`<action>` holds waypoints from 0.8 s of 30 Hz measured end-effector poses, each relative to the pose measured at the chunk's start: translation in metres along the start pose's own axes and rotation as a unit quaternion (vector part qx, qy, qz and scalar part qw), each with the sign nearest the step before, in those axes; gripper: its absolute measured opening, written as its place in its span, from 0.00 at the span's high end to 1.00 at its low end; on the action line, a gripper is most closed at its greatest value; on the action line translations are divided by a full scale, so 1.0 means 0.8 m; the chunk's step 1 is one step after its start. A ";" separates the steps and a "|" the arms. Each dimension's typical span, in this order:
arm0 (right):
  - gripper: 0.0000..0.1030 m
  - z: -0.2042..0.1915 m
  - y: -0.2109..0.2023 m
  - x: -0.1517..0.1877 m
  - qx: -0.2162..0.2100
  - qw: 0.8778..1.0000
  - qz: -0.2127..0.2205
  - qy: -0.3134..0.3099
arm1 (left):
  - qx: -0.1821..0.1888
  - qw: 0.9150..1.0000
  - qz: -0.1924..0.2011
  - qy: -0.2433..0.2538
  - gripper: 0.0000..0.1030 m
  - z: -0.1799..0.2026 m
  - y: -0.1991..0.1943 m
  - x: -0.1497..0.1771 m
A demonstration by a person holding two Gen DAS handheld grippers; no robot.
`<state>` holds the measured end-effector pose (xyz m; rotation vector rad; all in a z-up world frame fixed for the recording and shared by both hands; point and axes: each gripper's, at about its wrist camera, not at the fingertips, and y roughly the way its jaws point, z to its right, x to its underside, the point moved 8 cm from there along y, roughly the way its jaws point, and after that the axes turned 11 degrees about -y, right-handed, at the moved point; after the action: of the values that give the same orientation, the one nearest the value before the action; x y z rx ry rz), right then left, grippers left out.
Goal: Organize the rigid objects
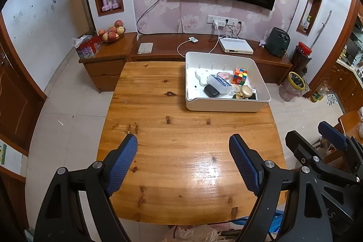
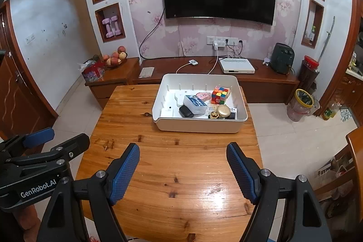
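- Left gripper (image 1: pixel 183 142): jaws spread wide, holding nothing; body reads "GenRobot.AI".
- Right gripper (image 2: pixel 182 151): likewise wide, nothing held.
- White bin (image 2: pixel 195 125) on wooden table (image 2: pixel 172 174): colour cube (image 2: pixel 219 95); box lettering illegible.

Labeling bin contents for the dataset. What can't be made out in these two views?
- White bin: its front wall hides the bases of the gold round items in both views.
- Black case: too small to identify.
- Clear box: label print unreadable, too small.
- Flat white item at the bin's left: partly cut by the rim.
- Table: near edge hidden behind left gripper and right gripper.
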<state>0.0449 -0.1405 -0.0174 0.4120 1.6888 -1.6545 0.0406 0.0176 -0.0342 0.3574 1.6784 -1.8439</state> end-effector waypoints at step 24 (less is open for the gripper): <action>0.23 0.005 -0.011 -0.009 0.017 1.000 0.017 -0.007 | -0.027 1.000 -0.007 0.000 0.17 -0.002 0.003 0.002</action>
<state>0.0451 -0.1437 -0.0059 0.4429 1.6369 -1.6607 0.0408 0.0190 -0.0376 0.3224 1.7317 -1.8044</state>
